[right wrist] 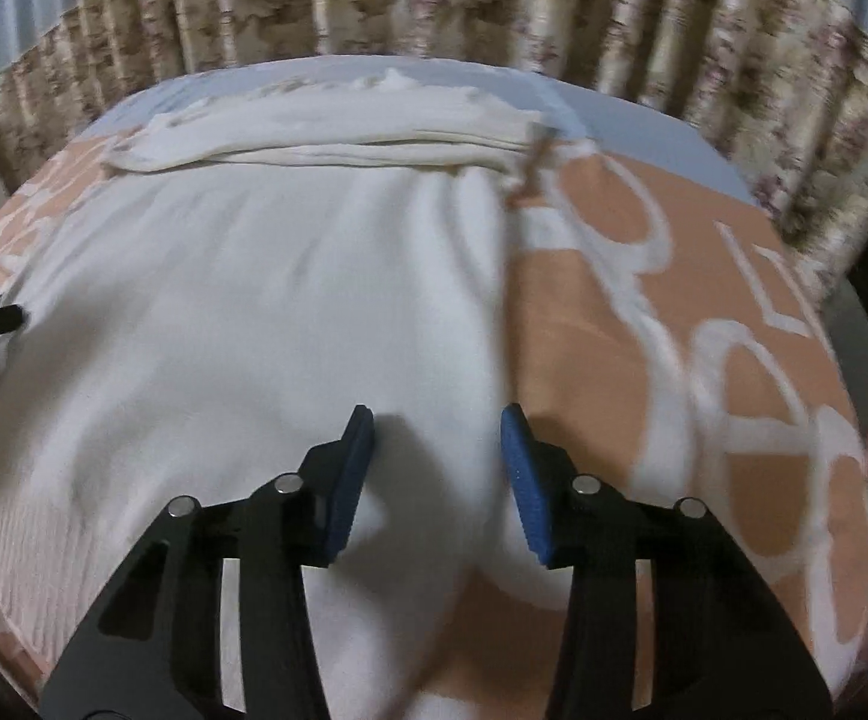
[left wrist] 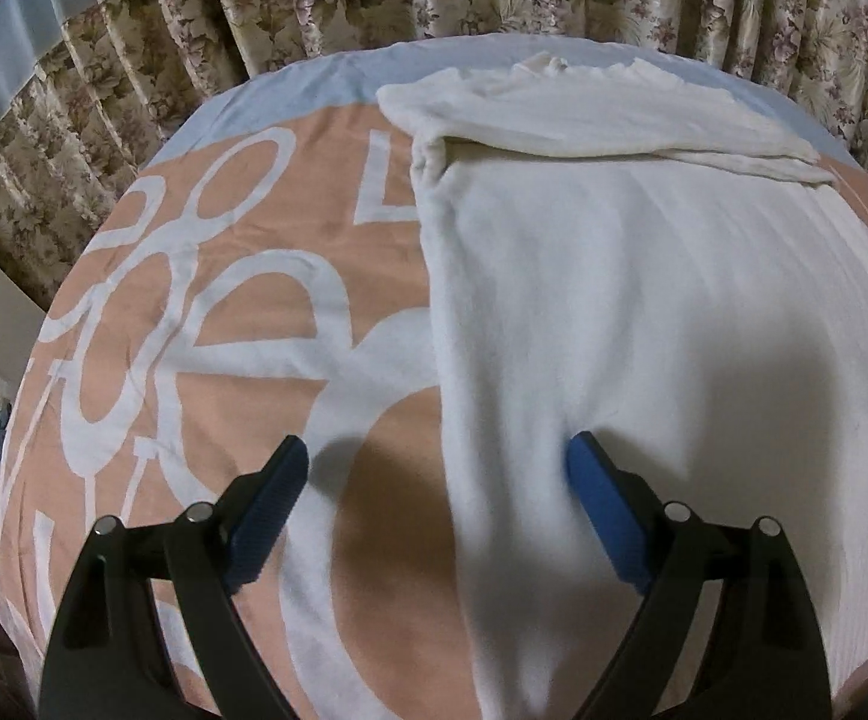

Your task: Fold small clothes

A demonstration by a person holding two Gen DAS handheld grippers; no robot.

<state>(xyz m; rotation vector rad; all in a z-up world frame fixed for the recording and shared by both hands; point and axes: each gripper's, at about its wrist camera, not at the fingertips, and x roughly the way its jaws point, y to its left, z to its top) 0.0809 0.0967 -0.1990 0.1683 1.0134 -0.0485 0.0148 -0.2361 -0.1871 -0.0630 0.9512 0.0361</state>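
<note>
Left gripper (left wrist: pixel 437 474), spread wide, straddles the white garment's (left wrist: pixel 614 300) left edge; right gripper (right wrist: pixel 437 444), half-spread and empty, straddles its right edge. Garment's long axis runs ahead of both, across the bedspread (left wrist: pixel 224 300).

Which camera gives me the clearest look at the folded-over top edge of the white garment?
The left wrist view: the white garment's folded top edge is sharp there, its layers and open end distinct. The right wrist view shows the same fold across the far side, but motion blur smears its detail.
</note>
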